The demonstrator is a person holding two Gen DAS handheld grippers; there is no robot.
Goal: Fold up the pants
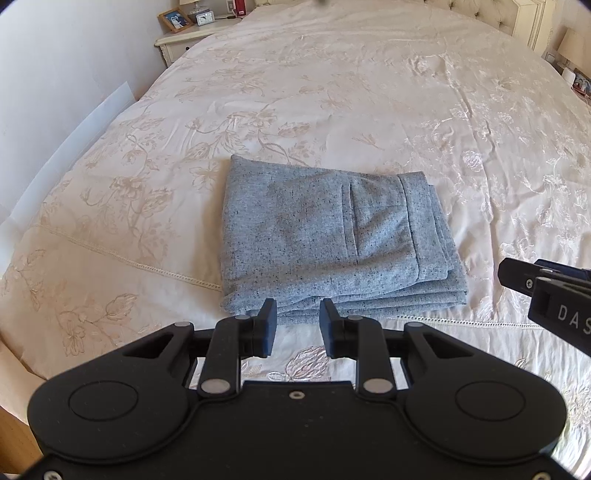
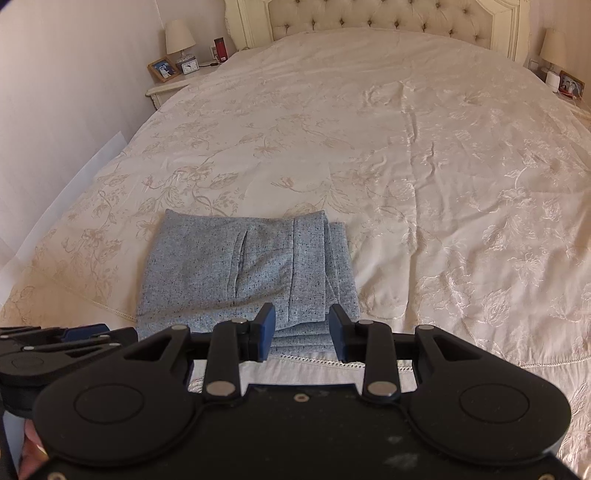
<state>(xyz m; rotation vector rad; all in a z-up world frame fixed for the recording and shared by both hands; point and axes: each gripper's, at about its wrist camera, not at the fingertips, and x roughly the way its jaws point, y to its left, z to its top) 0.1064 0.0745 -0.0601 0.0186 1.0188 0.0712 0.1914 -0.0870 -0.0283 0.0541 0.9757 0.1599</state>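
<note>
A cream bedspread embroidered with pale floral vines stretches ahead of the gripper to a tufted headboard at the far end. Far ahead to the left, a cream nightstand carries a framed photograph, a small alarm clock, a shaded lamp and a red object against the pale wall. Far ahead to the right, a second lamp and another framed picture stand beside the bed.
</note>
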